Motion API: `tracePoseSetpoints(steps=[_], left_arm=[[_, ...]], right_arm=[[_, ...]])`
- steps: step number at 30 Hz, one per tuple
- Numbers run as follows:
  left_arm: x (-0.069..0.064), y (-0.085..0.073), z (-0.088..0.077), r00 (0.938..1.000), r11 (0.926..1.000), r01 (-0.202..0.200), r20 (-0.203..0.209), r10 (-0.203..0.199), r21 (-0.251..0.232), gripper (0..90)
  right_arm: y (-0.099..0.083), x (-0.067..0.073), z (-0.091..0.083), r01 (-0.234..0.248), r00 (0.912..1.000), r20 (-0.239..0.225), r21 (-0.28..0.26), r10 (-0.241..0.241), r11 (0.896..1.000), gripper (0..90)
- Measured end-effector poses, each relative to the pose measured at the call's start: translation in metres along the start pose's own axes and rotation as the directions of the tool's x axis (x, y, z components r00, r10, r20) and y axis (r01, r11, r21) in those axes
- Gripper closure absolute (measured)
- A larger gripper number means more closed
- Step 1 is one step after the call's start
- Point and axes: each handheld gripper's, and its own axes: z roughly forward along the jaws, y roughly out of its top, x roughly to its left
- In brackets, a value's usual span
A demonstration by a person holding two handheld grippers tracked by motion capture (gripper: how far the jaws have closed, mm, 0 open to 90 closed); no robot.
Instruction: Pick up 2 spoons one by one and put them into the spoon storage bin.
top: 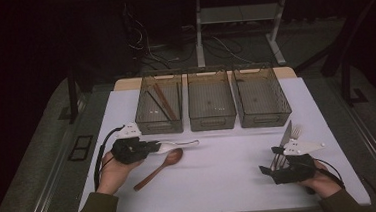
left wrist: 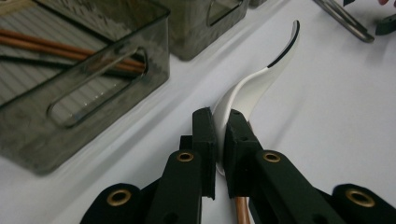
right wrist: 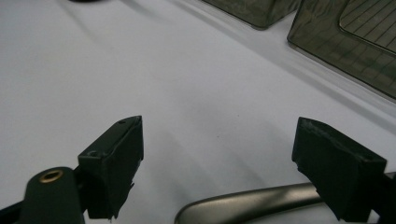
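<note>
Meanwhile, the left tongs clamped the bowl end of a white spoon, smooth, rigid and probably breakable, just above the desk near the bins, while the right tongs stood open.

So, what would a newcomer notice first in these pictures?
Probably the white spoon, pinched in the left hand-held gripper at the table's left, above a wooden spoon. Then the three smoky bins at the back, the left one holding chopsticks. At the right, the right hand-held gripper stands open.
</note>
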Motion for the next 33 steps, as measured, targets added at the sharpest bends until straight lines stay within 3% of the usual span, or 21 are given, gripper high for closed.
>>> tracePoseSetpoints(steps=[4, 11, 29, 33], left_arm=[[-0.003, 0.007, 0.005, 0.9997, 0.9998, -0.019, 0.012, 0.019, 0.001, 83.5], [-0.005, 0.022, 0.017, 0.9992, 0.9994, -0.03, 0.026, 0.031, -0.013, 83.5], [-0.005, 0.069, 0.064, 0.9983, 0.9969, -0.052, 0.023, 0.053, -0.059, 83.4], [-0.005, 0.08, 0.074, 0.9973, 0.9954, -0.071, 0.016, 0.072, -0.064, 83.5]], right_arm=[[0.001, -0.001, 0.0, -0.023, 0.9997, -0.006, -0.005, 0.023, 1.0, 12.0], [0.001, 0.001, 0.001, -0.056, 0.9984, 0.005, -0.021, 0.056, 0.998, 12.0], [0.0, 0.002, 0.002, -0.042, 0.9991, 0.003, -0.01, 0.042, 0.999, 12.0], [0.0, 0.001, 0.002, -0.035, 0.9994, 0.005, -0.012, 0.035, 0.999, 12.1]])
